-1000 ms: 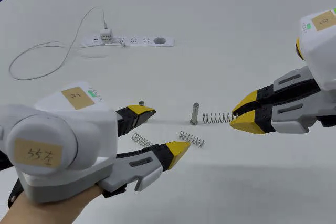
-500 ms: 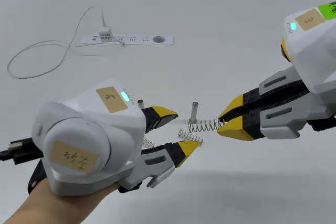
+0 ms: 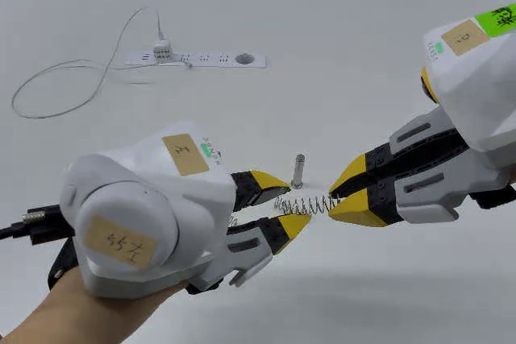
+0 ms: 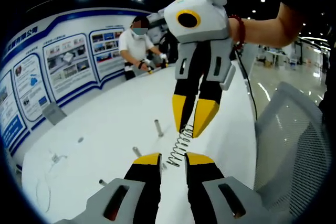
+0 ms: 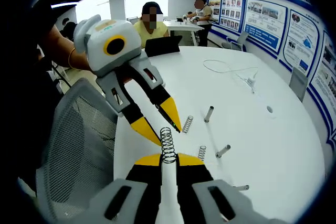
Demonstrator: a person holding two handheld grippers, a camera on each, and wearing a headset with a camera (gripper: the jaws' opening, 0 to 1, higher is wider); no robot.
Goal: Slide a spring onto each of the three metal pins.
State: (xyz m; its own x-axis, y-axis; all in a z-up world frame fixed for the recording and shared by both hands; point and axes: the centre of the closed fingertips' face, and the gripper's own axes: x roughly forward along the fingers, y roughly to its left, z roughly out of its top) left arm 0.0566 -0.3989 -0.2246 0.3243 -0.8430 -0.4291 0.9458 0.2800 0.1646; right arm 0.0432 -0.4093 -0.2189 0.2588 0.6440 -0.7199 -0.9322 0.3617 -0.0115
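My right gripper (image 3: pixel 343 197) is shut on one end of a thin wire spring (image 3: pixel 306 205), held level above the white table. My left gripper (image 3: pixel 282 201) is open, and its yellow tips flank the spring's free end. In the left gripper view the spring (image 4: pixel 178 148) runs from my left gripper (image 4: pixel 173 159) up into the right gripper (image 4: pixel 190 129). One metal pin (image 3: pixel 298 171) stands upright just behind the spring. The right gripper view shows my right gripper (image 5: pixel 169 159), the held spring (image 5: pixel 168 145), that upright pin (image 5: pixel 208 114), two pins lying flat (image 5: pixel 222 151) (image 5: pixel 241 187) and two loose springs (image 5: pixel 187 124) (image 5: pixel 202 152).
A white power strip (image 3: pixel 197 61) with a plugged-in cable (image 3: pixel 72 70) lies at the back left of the table (image 3: pixel 387 54). A grey mesh chair (image 5: pixel 79 150) stands at the table's near edge. People sit at a far desk.
My left gripper has lifted off the table and moved right to the spring's free end. My right gripper has carried the spring left, in front of the upright pin.
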